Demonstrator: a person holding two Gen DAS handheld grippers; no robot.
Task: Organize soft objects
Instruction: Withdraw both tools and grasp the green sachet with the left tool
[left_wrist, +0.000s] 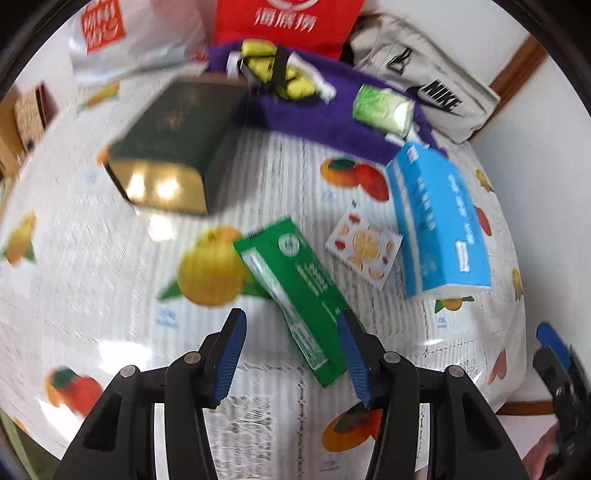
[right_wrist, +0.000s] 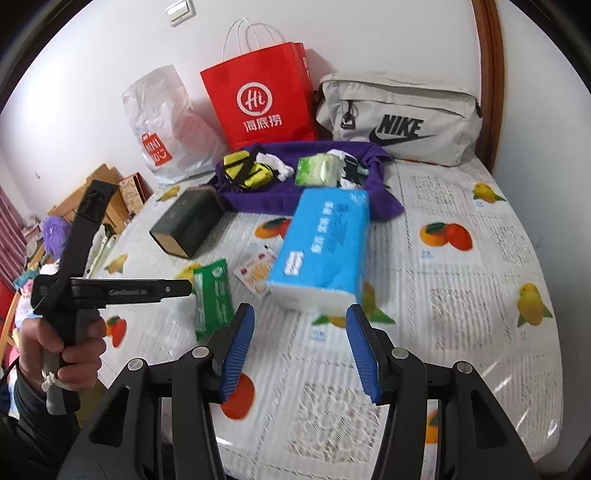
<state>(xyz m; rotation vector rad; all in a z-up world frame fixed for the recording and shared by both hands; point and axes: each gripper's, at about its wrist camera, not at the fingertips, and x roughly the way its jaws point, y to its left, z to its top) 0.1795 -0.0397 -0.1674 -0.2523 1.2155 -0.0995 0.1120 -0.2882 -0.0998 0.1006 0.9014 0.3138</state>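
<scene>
Both hand-held grippers hang open and empty above a fruit-print bed (right_wrist: 461, 258). The left hand-held gripper (left_wrist: 291, 354) has its jaws spread wide, and the green pack (left_wrist: 295, 291) lies just ahead of them, its near end reaching down between the fingertips. The pack's long axis runs diagonally, from far-left to near-right, so it sits skewed across the jaw line rather than square to it. The right hand-held gripper (right_wrist: 301, 350) is equally wide open; the blue tissue pack (right_wrist: 323, 243) lies ahead of it, a little apart, long axis pointing away toward the purple cloth (right_wrist: 325, 195).

By my reading the left is nearer the green pack and a slight turn of the wrist would square the jaws across its narrow width. Beside the green pack, toward the blue one, lies a small fruit-print sachet (left_wrist: 364, 249); the dark box (left_wrist: 173, 144) stands well apart on the other side. Open bed lies around the green pack's near end. The bed's edge is close on the blue pack's side.
</scene>
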